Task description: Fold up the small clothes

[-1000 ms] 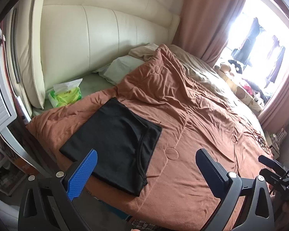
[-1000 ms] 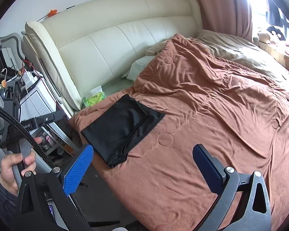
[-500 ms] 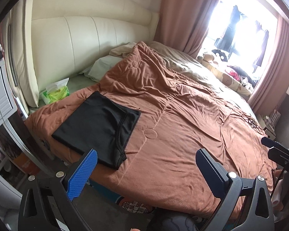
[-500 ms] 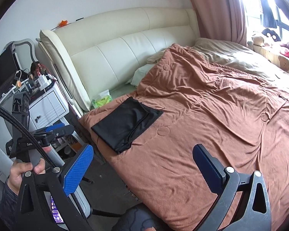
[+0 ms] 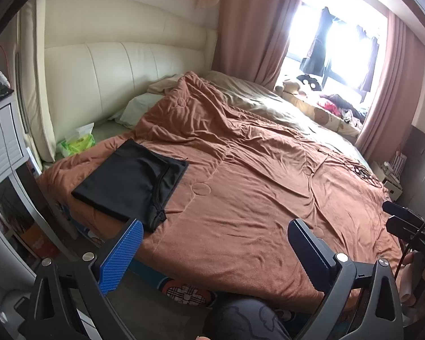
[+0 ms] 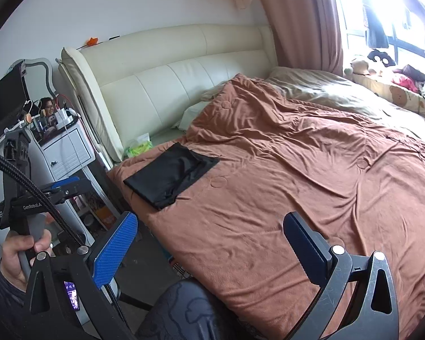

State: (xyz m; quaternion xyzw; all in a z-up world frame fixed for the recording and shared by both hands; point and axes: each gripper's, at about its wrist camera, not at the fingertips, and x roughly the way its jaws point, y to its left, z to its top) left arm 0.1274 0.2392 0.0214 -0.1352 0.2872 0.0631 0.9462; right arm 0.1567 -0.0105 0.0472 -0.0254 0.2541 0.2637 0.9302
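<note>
A black garment (image 5: 133,181), folded flat into a rectangle, lies on the brown blanket (image 5: 255,187) near the bed's left front corner. It also shows in the right wrist view (image 6: 171,175). My left gripper (image 5: 212,252) is open and empty, held back from the bed's front edge, well clear of the garment. My right gripper (image 6: 209,243) is open and empty, also back from the bed edge. In the right wrist view the left gripper (image 6: 62,188) shows at the left, in a hand.
A cream headboard (image 5: 121,76) stands behind the bed. A green tissue pack (image 5: 76,143) lies by the pillow (image 5: 138,110). A white nightstand (image 6: 68,153) stands left of the bed. Curtains (image 5: 249,22) and a window sill with soft toys (image 5: 291,86) are at the far right.
Both grippers have pulled back and up from the bed, so the folded garment looks smaller and farther. The garment has not moved. Both grippers stay open.
</note>
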